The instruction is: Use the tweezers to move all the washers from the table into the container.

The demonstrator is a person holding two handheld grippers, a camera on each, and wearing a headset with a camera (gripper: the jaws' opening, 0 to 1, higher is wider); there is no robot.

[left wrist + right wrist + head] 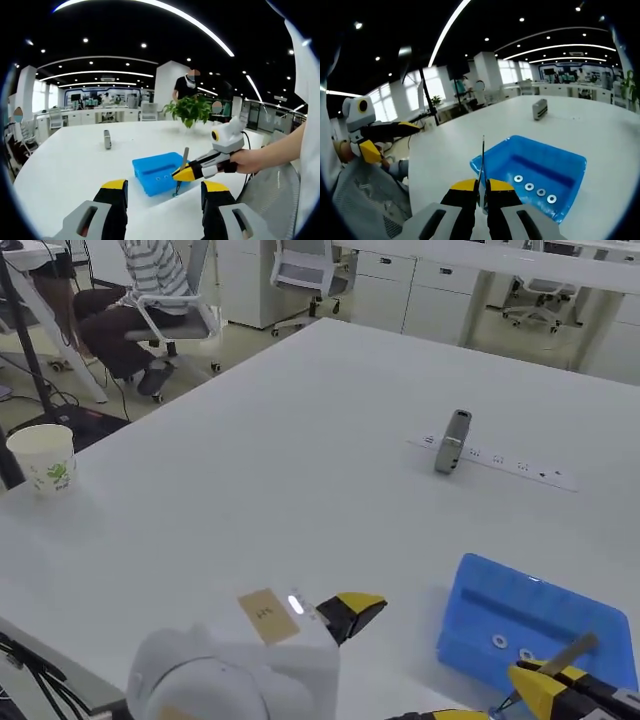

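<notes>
While I watch this from my station, the white bench [300,470] takes most of the head view, with a paper cup [42,458] near its left edge and a power strip [495,457] on the far side. The blue container [480,585] stands at the near right part of the bench, just in front of the right tool [481,185]. The jaws of this tool are almost closed and pinch the handle of the tweezers [482,155], whose thin tips reach forward to the near rim of the container. The tips are too small for me to tell if they carry something. The left tool [164,186] hovers near the container with jaws wide apart and nothing between them. Four washers [529,186] lie in a row on the floor of the container. I judge that the moving step is at its end or very close to it. The next move calls for a slow look over the bench around the container. If a washer remains, the tips must come down flat on its edge with a soft squeeze. If not, the tweezers can be put down.
</notes>
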